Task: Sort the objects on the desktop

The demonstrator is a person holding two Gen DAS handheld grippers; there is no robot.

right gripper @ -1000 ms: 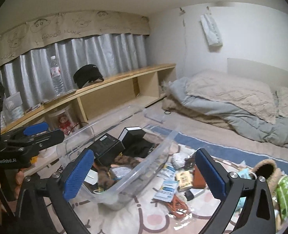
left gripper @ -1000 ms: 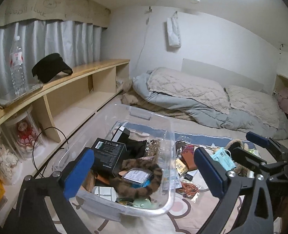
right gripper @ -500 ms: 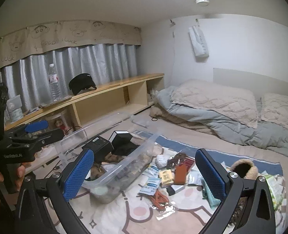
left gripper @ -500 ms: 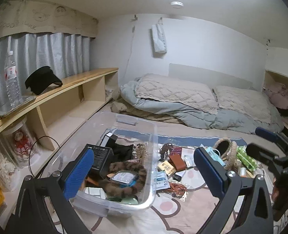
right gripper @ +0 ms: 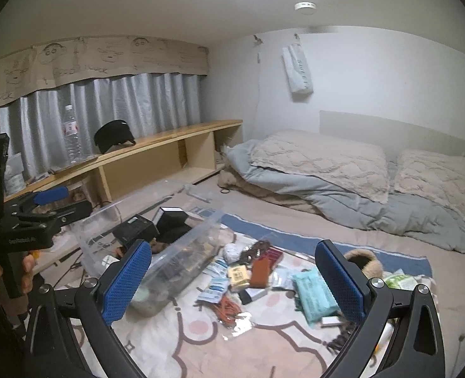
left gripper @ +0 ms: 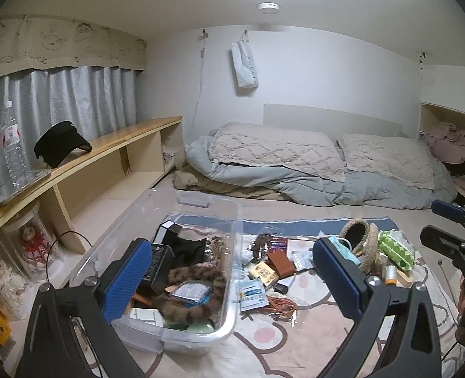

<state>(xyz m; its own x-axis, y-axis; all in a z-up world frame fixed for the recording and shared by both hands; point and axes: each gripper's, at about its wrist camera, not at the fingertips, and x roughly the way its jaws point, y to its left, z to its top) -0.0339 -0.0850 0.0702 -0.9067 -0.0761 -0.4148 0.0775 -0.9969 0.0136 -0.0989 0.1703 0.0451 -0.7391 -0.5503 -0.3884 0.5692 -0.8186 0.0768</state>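
Grippers, two, left and right, both spread wide, empty; one clear bin; two pillows.

Both views are taken from well above the floor, angled down toward the far bed. The clear plastic bin and the scattered clutter are shared; the right wrist view is set further right.

clear bin | leopard-print fur band | orange cord | teal mask pack | blue-padded tongs | grey curtain
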